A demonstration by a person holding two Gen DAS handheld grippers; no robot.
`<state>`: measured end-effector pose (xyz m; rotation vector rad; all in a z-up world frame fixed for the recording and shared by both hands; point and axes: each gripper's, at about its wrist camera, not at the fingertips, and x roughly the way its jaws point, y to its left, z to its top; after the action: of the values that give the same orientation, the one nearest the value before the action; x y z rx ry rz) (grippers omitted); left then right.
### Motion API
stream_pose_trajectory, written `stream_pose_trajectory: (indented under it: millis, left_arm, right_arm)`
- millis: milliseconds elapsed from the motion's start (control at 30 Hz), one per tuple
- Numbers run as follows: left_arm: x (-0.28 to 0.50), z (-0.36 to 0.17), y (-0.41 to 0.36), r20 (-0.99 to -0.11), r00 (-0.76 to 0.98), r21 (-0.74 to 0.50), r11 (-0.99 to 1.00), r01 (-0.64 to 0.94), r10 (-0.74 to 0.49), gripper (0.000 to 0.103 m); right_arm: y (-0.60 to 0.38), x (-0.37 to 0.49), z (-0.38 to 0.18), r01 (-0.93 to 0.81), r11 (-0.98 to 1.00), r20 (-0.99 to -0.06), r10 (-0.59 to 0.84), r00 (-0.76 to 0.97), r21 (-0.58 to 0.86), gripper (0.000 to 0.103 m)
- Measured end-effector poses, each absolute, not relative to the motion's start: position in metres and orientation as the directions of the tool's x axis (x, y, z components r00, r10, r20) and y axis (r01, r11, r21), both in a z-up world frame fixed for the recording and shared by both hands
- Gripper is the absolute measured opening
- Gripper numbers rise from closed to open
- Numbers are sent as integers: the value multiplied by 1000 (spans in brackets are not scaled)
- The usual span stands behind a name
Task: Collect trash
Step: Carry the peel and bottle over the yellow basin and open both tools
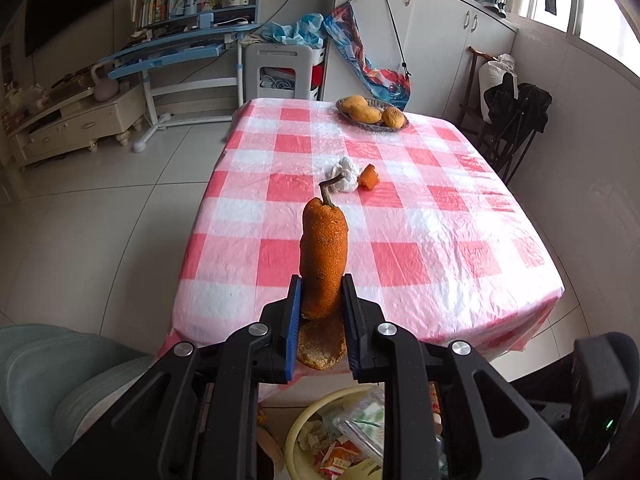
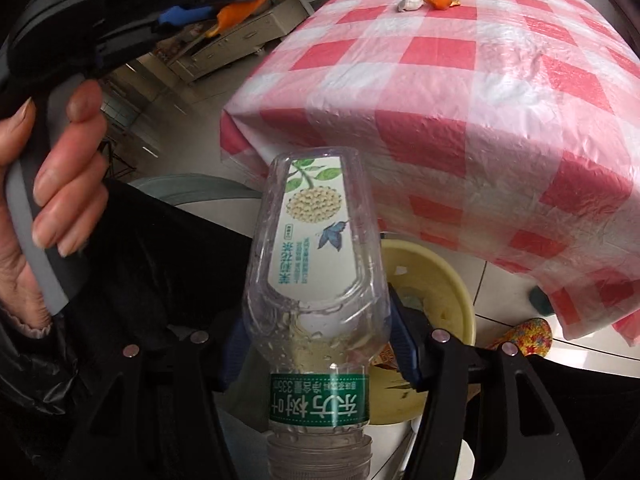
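While both grippers hang off the near edge of the table (image 1: 400,240), each one grips an item. At the lower centre of the left wrist view, the left gripper (image 1: 320,300) is clenched on an orange peel strip (image 1: 323,256) with a curled stem; the strip stands upright between the blue-padded fingers (image 1: 294,312). Below it, at the bottom of the frame, sits a yellow basin (image 1: 304,420) holding wrappers and scraps. At mid-frame on the checked cloth lie a crumpled white tissue (image 1: 347,174) and a small orange peel piece (image 1: 369,177), just beside each other. A basket of mangoes (image 1: 372,114) rests at the far end. In the right wrist view, the right gripper (image 2: 316,332) grasps a clear plastic bottle (image 2: 316,264), neck toward the camera, at lower centre. The basin (image 2: 460,280) shows behind it.
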<state>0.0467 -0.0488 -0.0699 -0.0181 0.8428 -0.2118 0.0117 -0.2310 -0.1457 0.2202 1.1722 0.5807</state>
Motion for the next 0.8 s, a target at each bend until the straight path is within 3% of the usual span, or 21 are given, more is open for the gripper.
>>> stream_pose_trajectory:
  millis: [333, 667, 733, 800]
  left_arm:
    - [-3, -115, -90, -831, 523, -28, 953, 302, -190, 18]
    - [-43, -192, -123, -983, 179, 41, 896, 443, -44, 19]
    - [-47, -195, -126, -985, 168, 51, 884, 465, -31, 23]
    - [-47, -192, -124, -983, 178, 53, 887, 459, -33, 35]
  right_arm:
    - [-287, 11, -112, -150, 844, -664, 504, 552, 516, 76]
    - [-298, 5, -105, -125, 836, -636, 495, 592, 534, 77]
    - [-298, 5, -105, -123, 837, -637, 493, 592, 533, 78]
    - [-300, 3, -106, -119, 837, -637, 492, 594, 535, 78]
